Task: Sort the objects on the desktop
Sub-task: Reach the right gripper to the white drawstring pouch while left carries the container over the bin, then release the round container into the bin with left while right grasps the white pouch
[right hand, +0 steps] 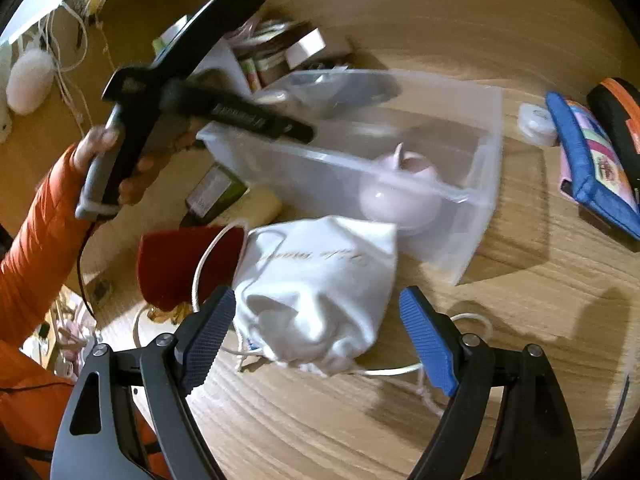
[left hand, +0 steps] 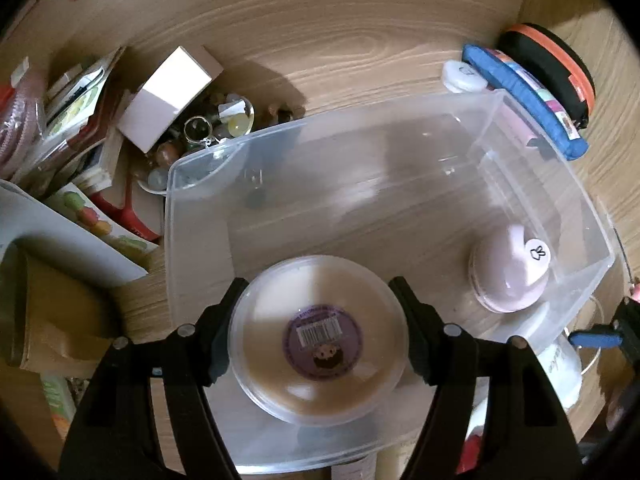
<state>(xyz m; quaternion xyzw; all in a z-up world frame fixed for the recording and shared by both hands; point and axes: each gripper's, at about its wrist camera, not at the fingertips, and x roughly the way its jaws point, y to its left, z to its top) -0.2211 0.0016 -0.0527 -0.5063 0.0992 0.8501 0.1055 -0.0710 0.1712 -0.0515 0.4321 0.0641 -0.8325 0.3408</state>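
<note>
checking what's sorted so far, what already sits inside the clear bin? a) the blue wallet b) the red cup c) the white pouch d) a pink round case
d: the pink round case lies on the floor of the clear bin, while the white pouch and the blue wallet lie on the desk outside it.

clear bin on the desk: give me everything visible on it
The clear bin is a rectangular, open-topped tub of translucent plastic with rounded corners, upright on the wooden desk. Inside sits a pale pink rounded container near one end wall. The left tongs hold a round lidded tub above its near side. A white drawstring pouch lies against its outer wall; clutter crowds the far corner.
</note>
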